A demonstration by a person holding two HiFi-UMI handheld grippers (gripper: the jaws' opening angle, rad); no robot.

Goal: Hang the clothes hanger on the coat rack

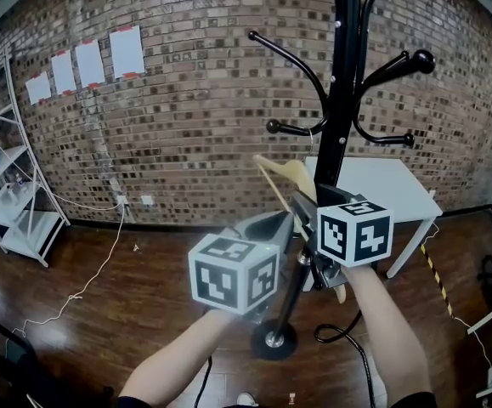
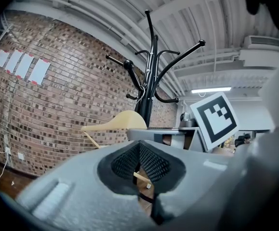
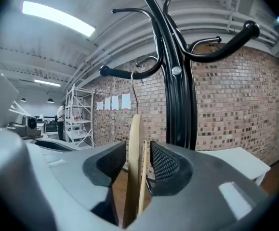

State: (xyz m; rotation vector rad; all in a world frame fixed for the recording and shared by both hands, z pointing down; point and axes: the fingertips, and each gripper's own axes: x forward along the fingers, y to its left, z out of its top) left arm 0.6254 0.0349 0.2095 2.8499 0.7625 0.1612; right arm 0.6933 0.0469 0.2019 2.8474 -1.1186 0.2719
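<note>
A black coat rack (image 1: 341,100) stands in front of me before a brick wall. A pale wooden hanger (image 1: 290,173) hangs beside its pole. In the right gripper view the hanger's thin wire hook (image 3: 135,88) rises to a curved rack arm (image 3: 125,73). My right gripper (image 3: 138,162) is open: the hanger body (image 3: 134,148) stands edge-on between the pads, with a gap on each side. My left gripper (image 2: 139,162) is just left of it, its pads closed together with nothing seen between them. The hanger (image 2: 115,123) shows beyond it.
A white table (image 1: 381,185) stands behind the rack to the right. The rack's round base (image 1: 273,340) sits on the wood floor with a black cable beside it. A white metal shelf (image 1: 16,202) is at far left, and a white cord (image 1: 93,279) trails across the floor.
</note>
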